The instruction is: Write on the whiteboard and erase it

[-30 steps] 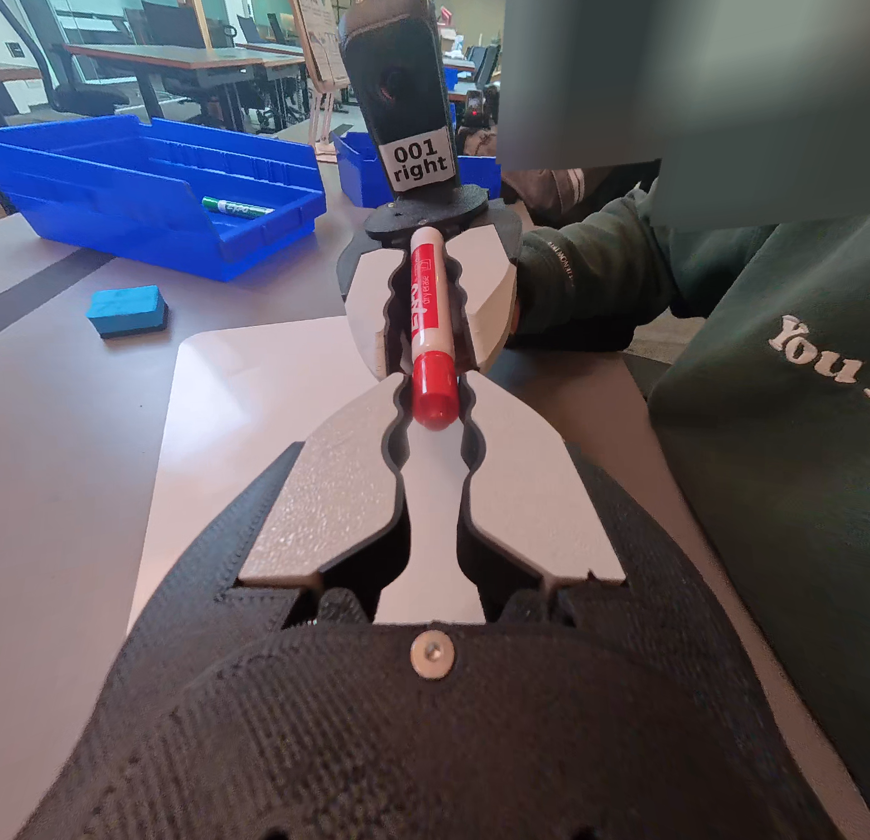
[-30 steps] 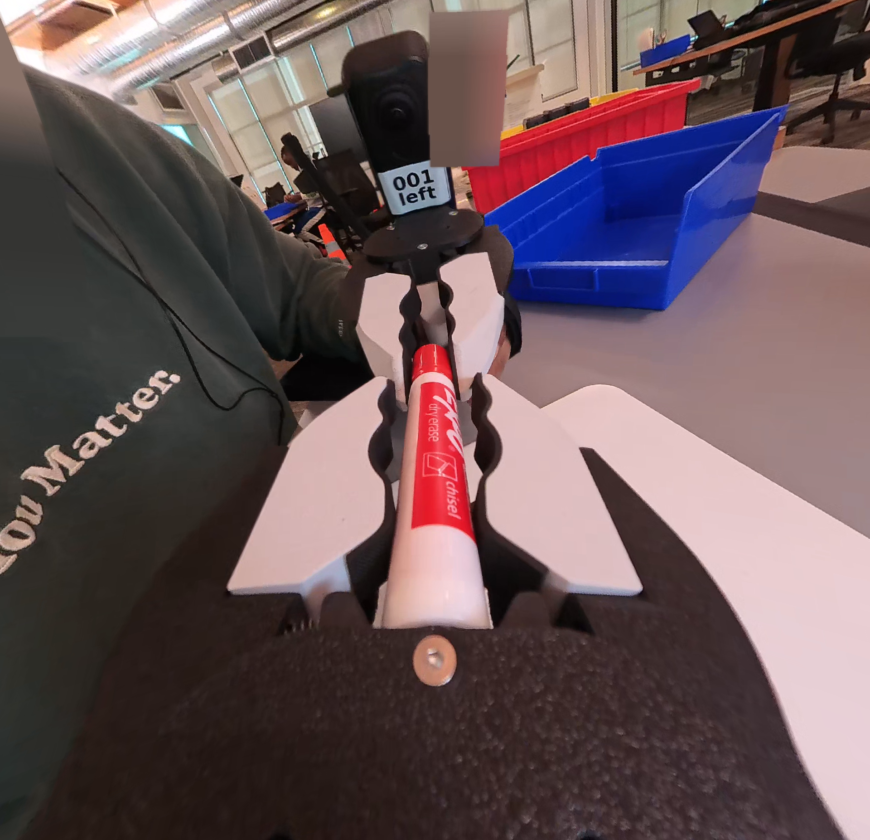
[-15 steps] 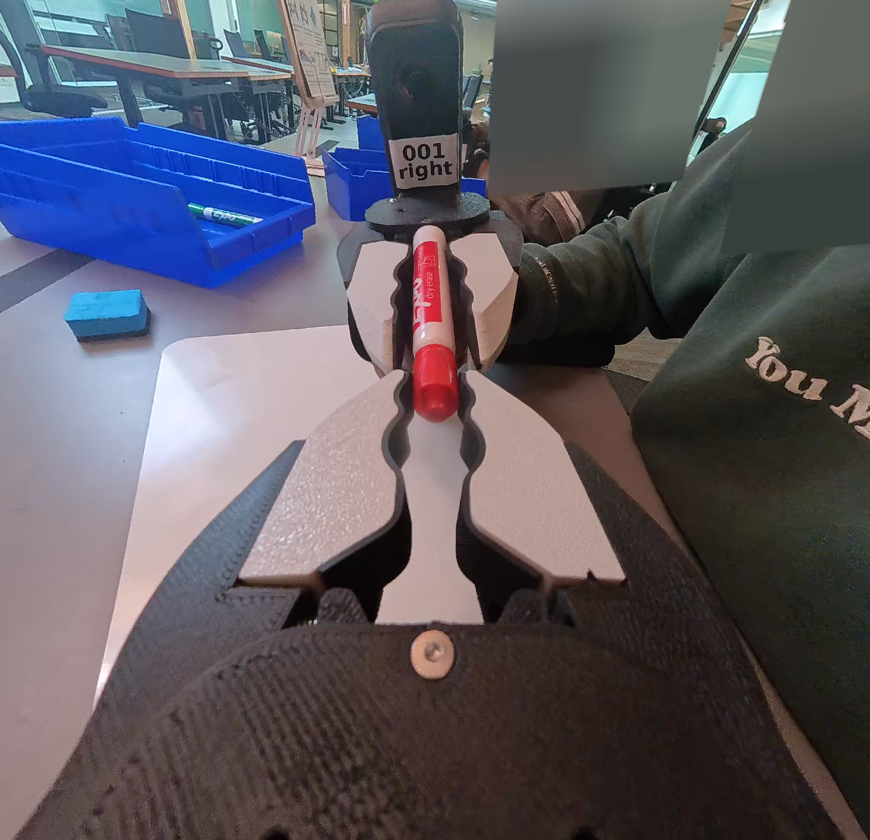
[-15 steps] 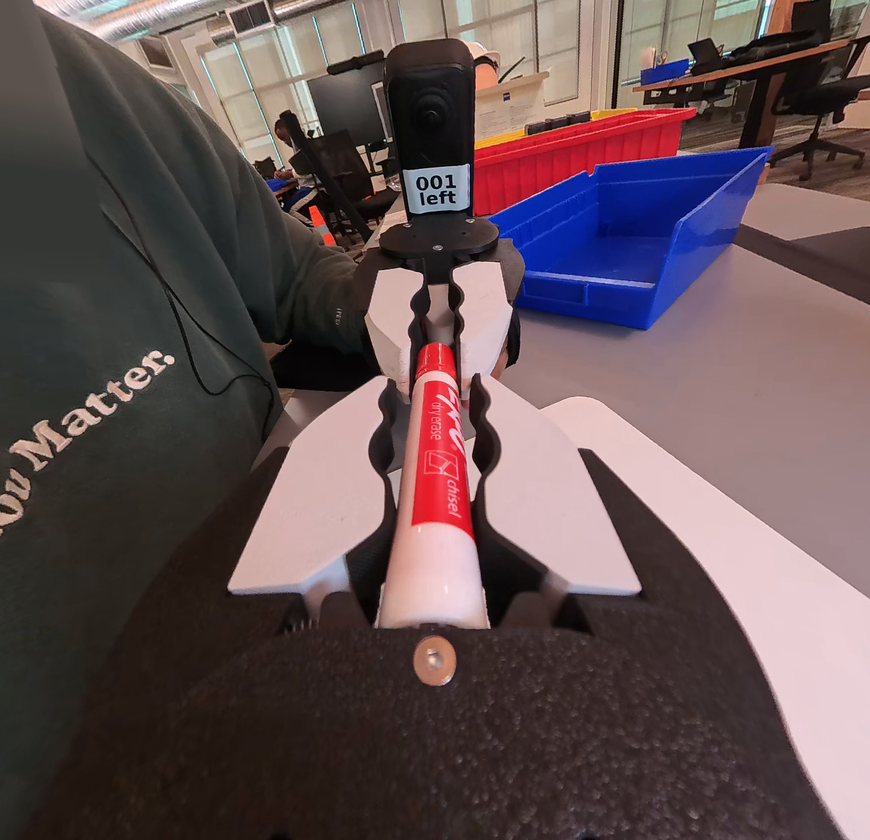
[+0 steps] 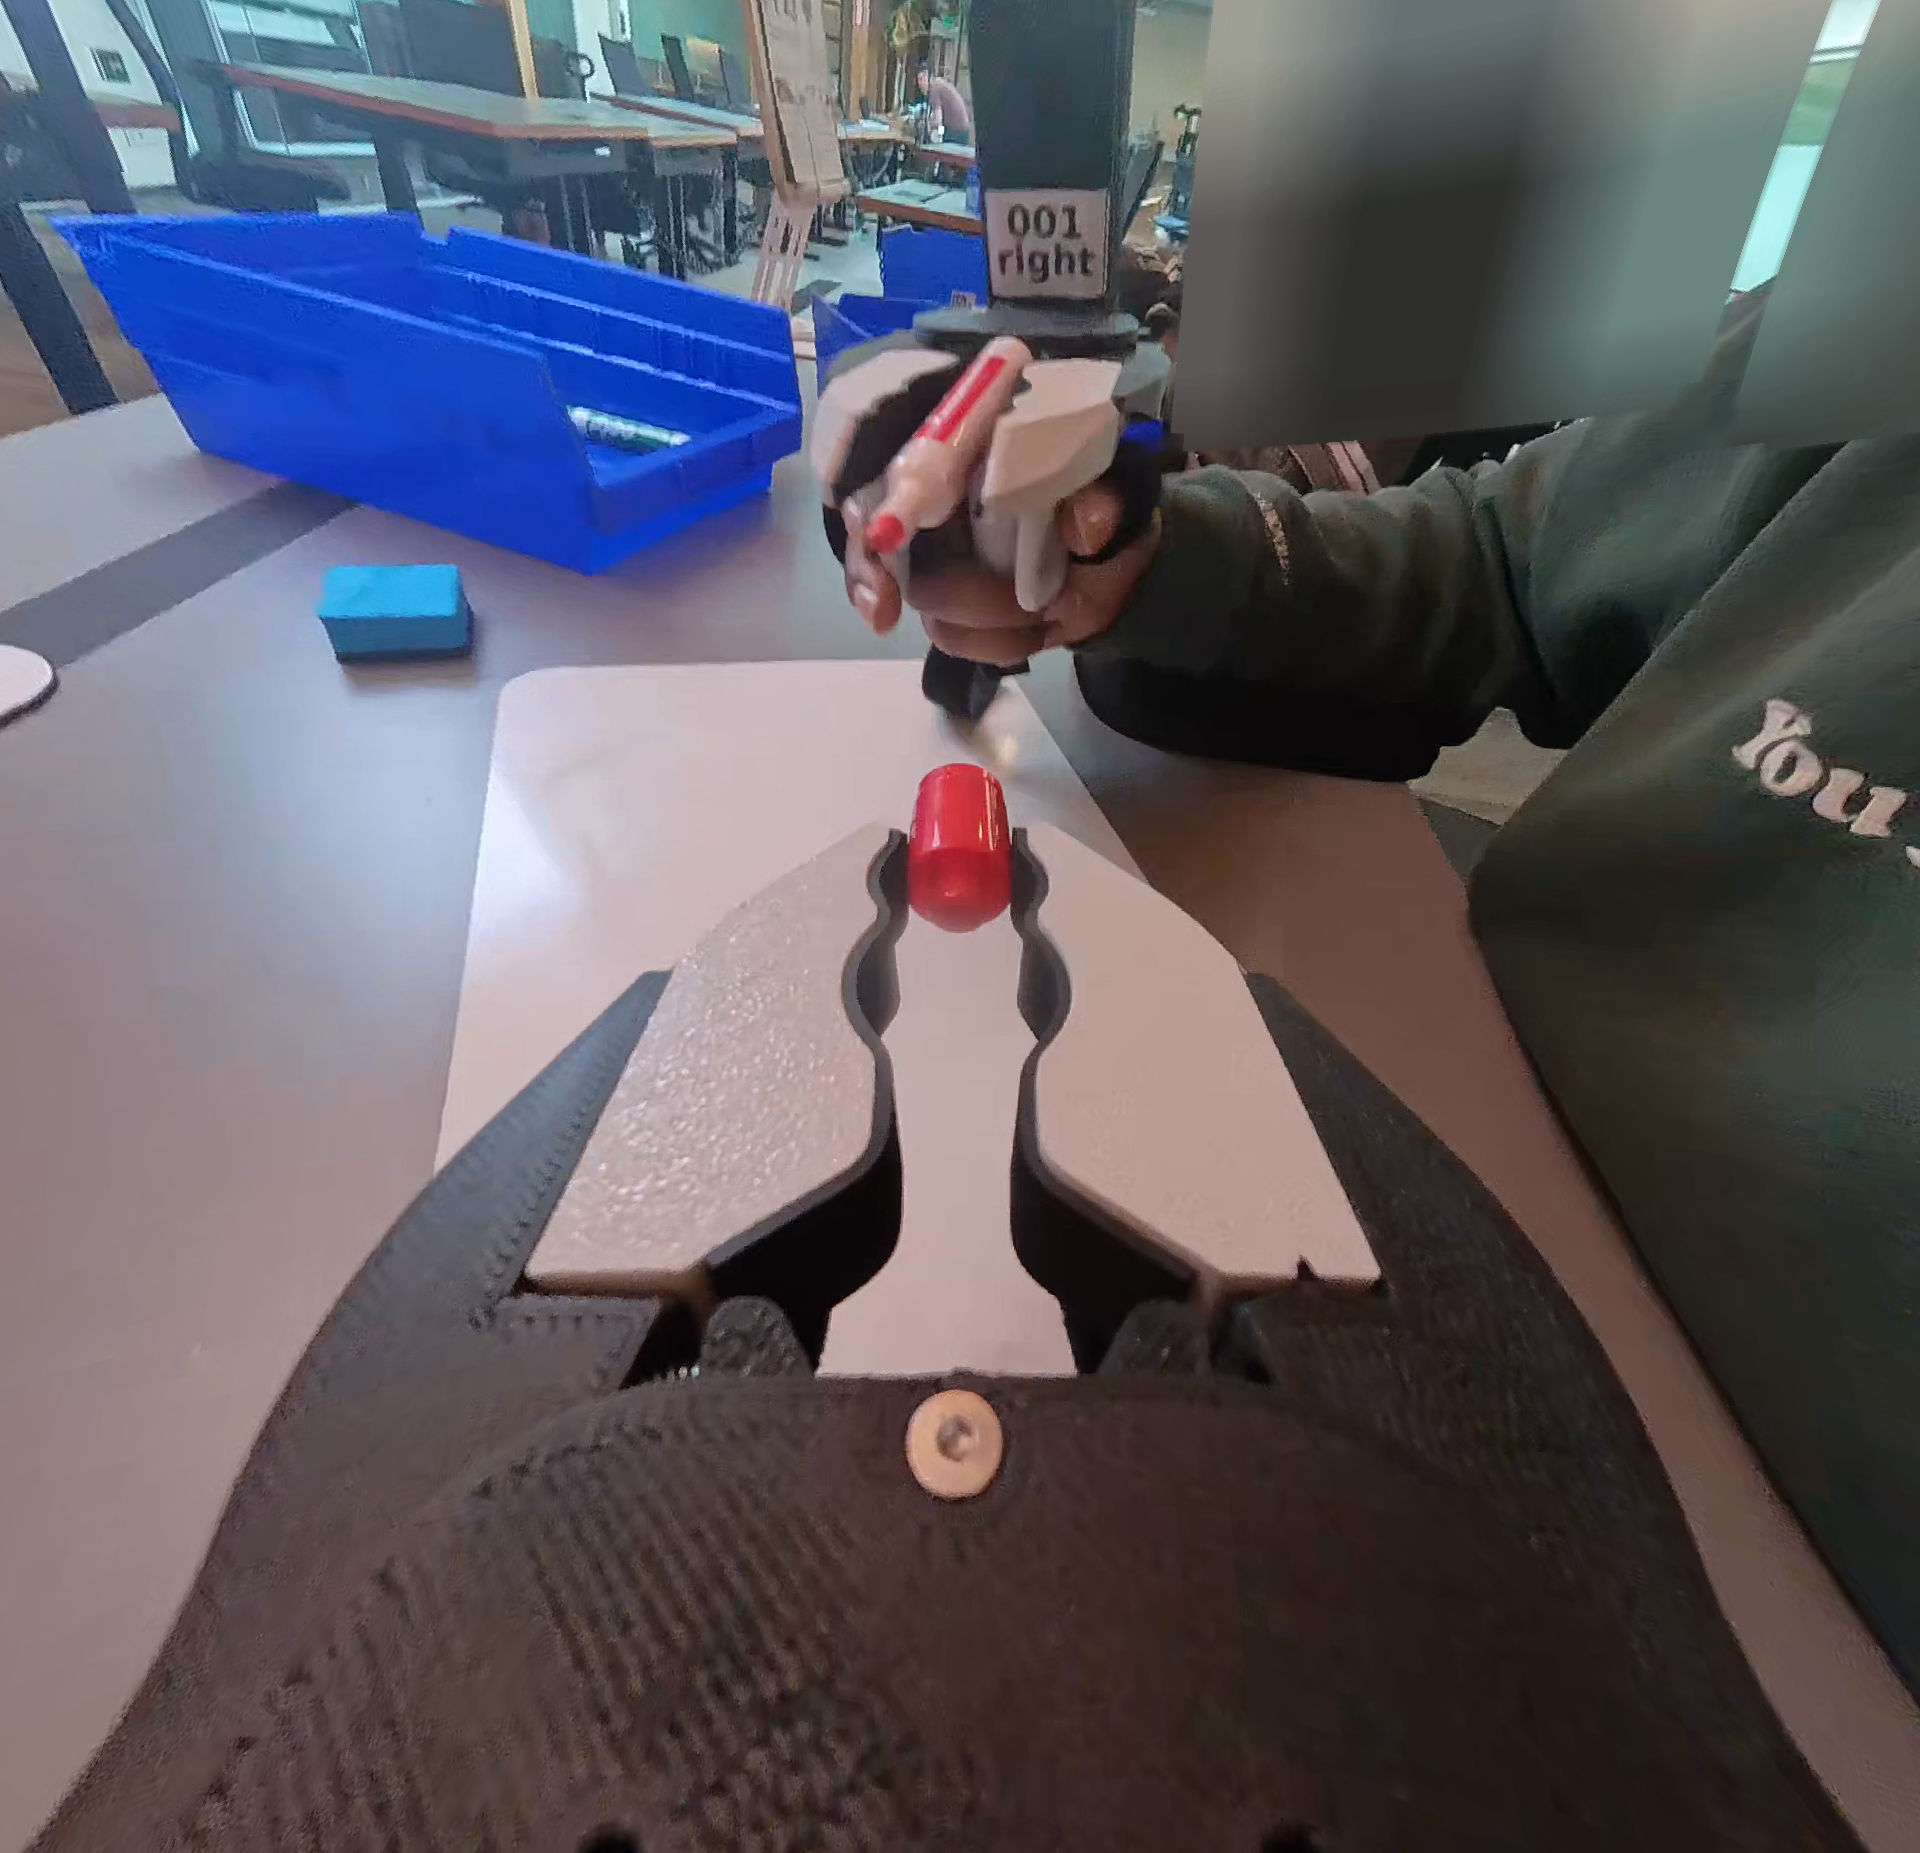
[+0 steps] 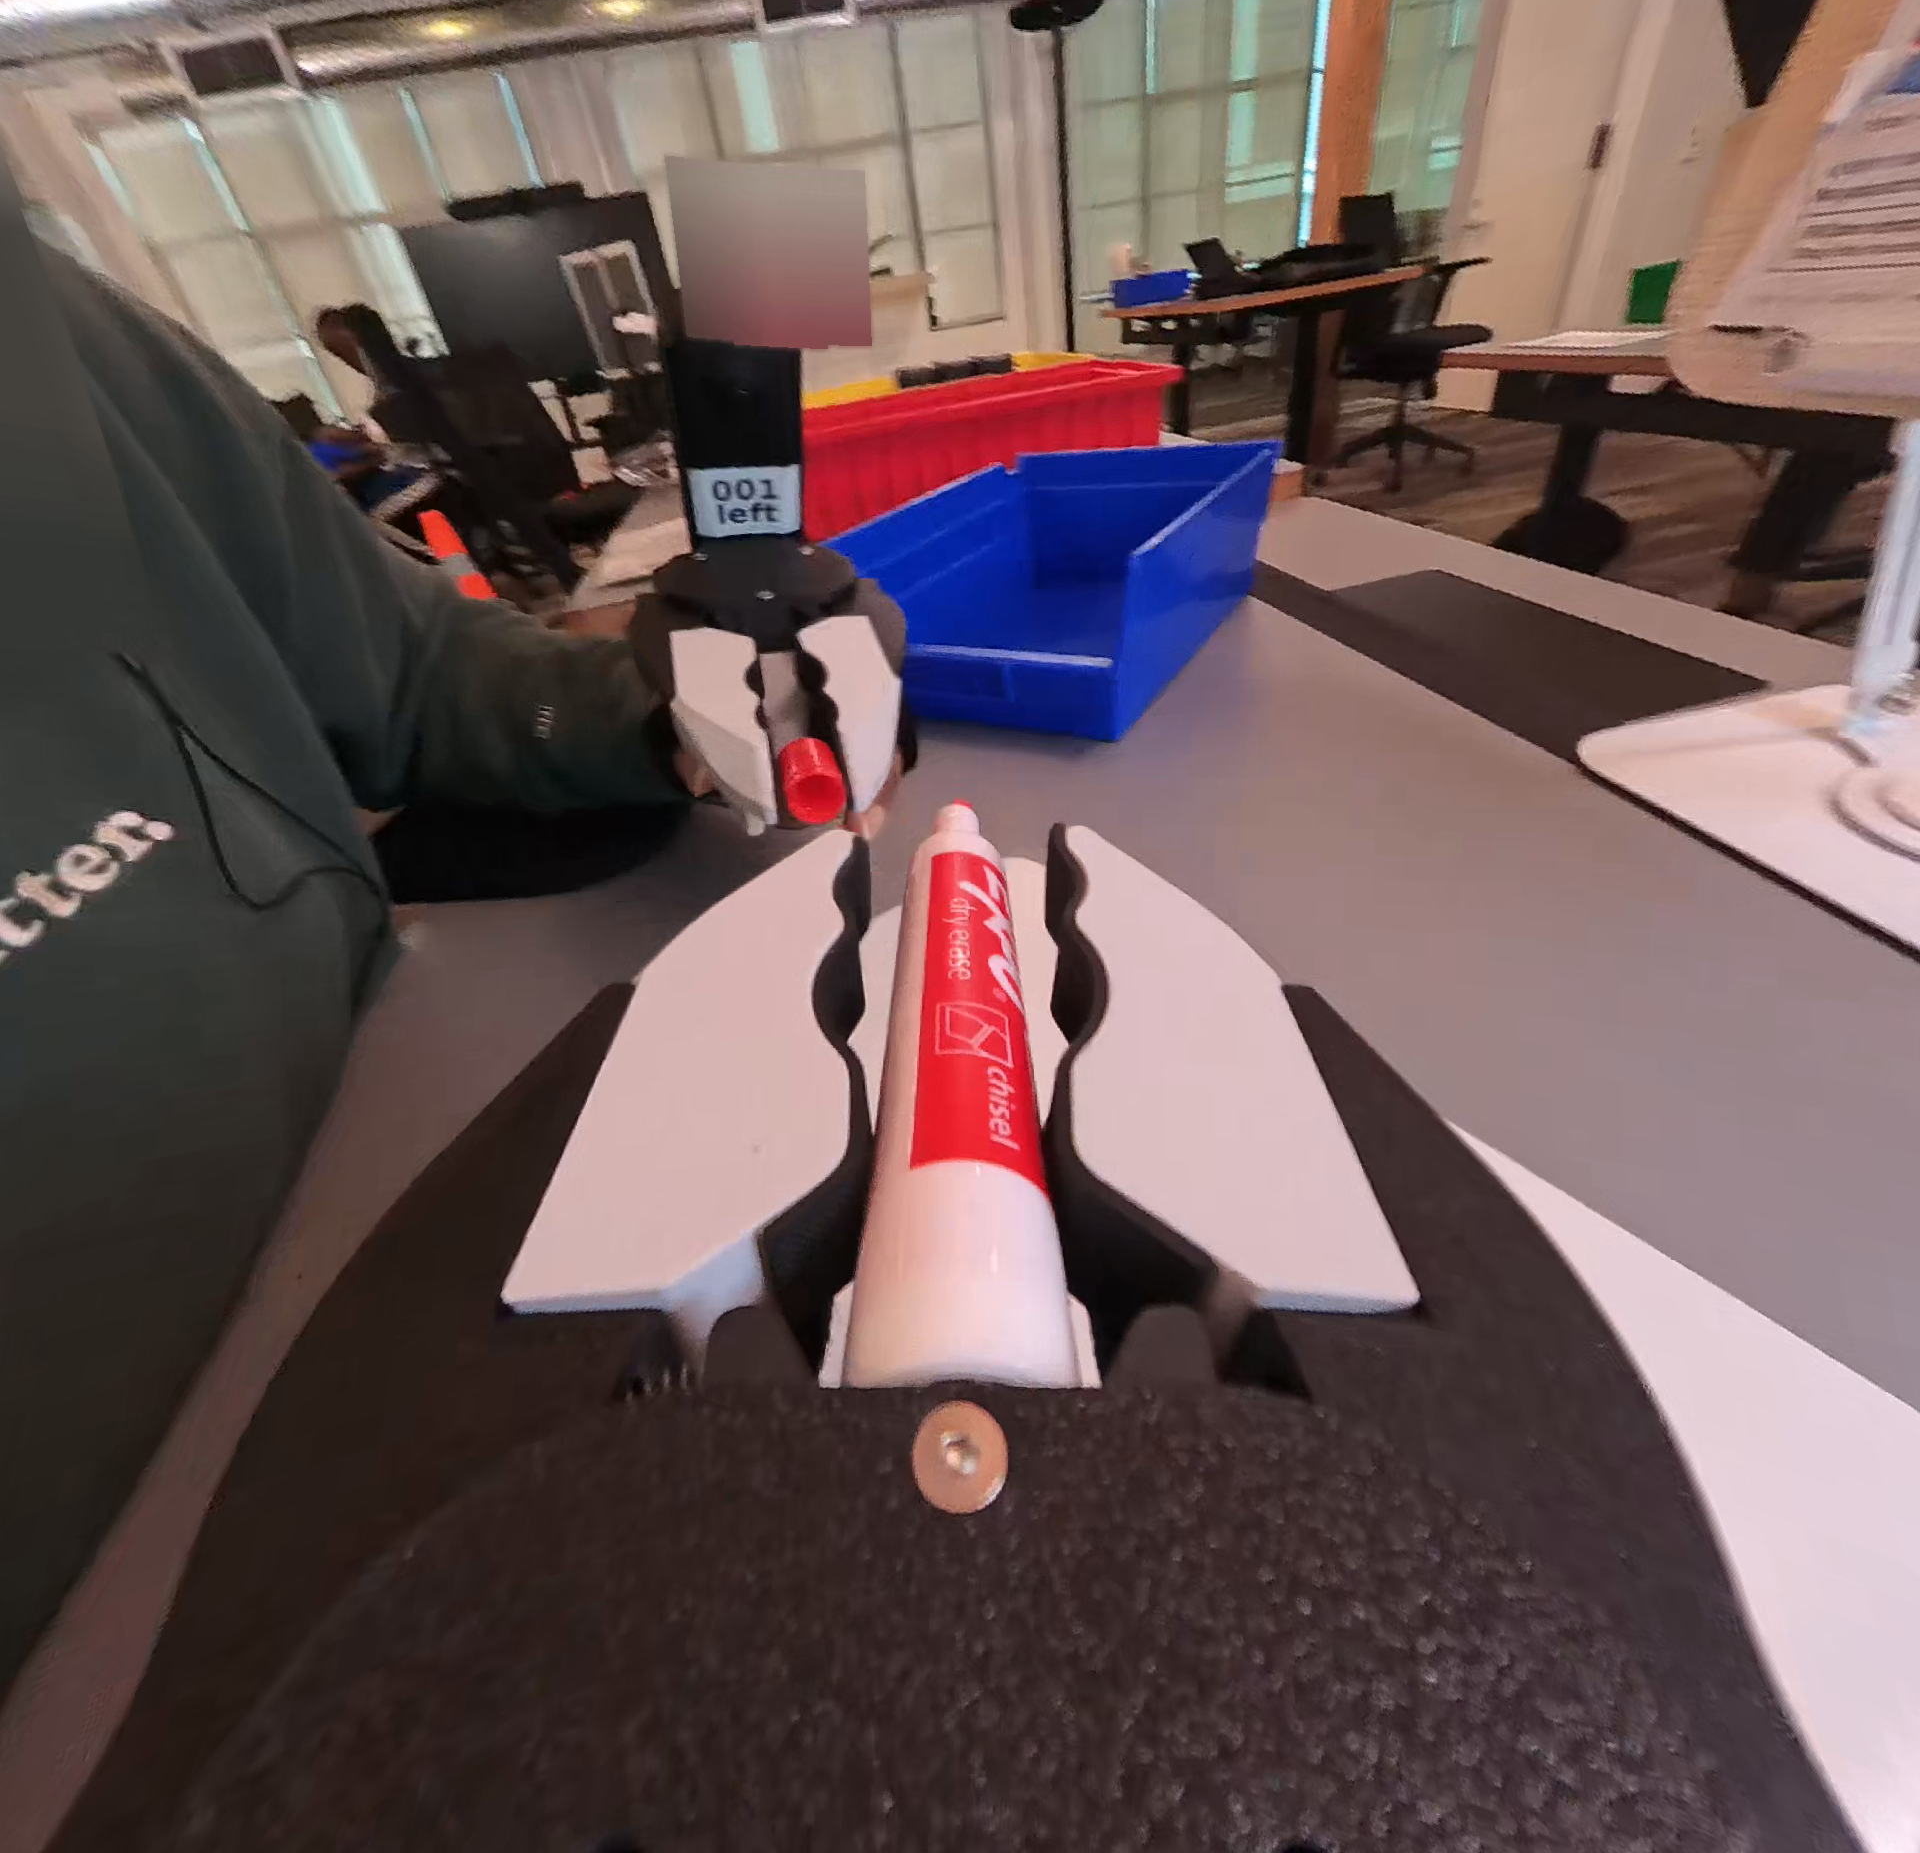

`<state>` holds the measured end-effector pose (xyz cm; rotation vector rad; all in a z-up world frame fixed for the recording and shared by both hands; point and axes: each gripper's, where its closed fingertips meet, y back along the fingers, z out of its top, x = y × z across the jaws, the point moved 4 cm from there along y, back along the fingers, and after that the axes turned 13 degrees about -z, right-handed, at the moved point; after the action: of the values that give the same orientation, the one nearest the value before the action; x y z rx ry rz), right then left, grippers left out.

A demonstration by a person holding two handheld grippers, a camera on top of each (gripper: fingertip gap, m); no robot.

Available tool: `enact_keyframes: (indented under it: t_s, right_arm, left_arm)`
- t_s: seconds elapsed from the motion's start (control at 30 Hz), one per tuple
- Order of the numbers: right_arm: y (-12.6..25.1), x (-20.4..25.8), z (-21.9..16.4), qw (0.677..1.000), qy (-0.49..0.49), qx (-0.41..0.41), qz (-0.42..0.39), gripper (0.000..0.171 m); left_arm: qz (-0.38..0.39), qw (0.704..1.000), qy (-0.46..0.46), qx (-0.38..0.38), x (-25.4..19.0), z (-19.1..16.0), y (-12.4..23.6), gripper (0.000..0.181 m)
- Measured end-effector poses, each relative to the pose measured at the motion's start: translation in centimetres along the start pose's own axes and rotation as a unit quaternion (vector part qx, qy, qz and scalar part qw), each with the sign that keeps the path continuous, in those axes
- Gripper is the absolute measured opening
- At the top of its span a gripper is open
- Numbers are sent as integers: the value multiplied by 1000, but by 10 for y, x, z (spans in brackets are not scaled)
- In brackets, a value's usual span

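Observation:
My left gripper [image 5: 956,853] is shut on the red marker cap [image 5: 956,847], held above the small white whiteboard [image 5: 665,795] that lies flat on the grey table. My right gripper [image 6: 956,853] is shut on the red-and-white marker [image 6: 961,1055], which is uncapped with its tip bare. In the left wrist view the right gripper [image 5: 935,473] holds the marker [image 5: 940,453] tilted down beyond the board's far edge. In the right wrist view the left gripper [image 6: 795,754] with the cap [image 6: 808,783] is apart from the marker tip. The board shows no marks.
A blue eraser block [image 5: 395,610] lies on the table left of the board. A blue bin [image 5: 436,390] behind it holds a green marker [image 5: 623,432]. Another blue bin [image 6: 1049,588] and a red bin [image 6: 977,432] stand on the left gripper's side. A person's green sleeve [image 5: 1455,577] is beside the board.
The two grippers have pulled apart: the cap came off the marker and stayed in my left gripper. My right gripper has drawn back and tilted the marker tip down.

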<state>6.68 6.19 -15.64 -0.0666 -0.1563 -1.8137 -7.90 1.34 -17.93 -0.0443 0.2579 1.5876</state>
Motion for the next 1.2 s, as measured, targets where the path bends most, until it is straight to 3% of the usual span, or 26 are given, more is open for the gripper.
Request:
enact_keyframes:
  t_s: [0.1,0.27,0.5,0.7,0.87,1.2]
  right_arm:
    - [5,-3,-3,1000,-11,-6,-14,34]
    - [6,-3,-3,999,15,0,-33,34]
    - [3,-2,-11,998,32,15,-42,34]
    - [22,-18,10,996,39,-29,-81,34]
    - [21,-16,6,994,62,-7,-89,34]
    - [4,-10,-22,995,52,55,-63,34]
  left_arm:
    - [5,1000,7,11,-1,-12,3,20]
    - [10,1000,22,-13,1,-5,5,20]
    - [36,999,-23,-2,-8,4,-2,20]
    - [46,993,54,-99,-1,26,28,20]
    - [101,990,65,-80,8,-5,35,19]
    - [57,997,36,-28,-6,-18,20,20]
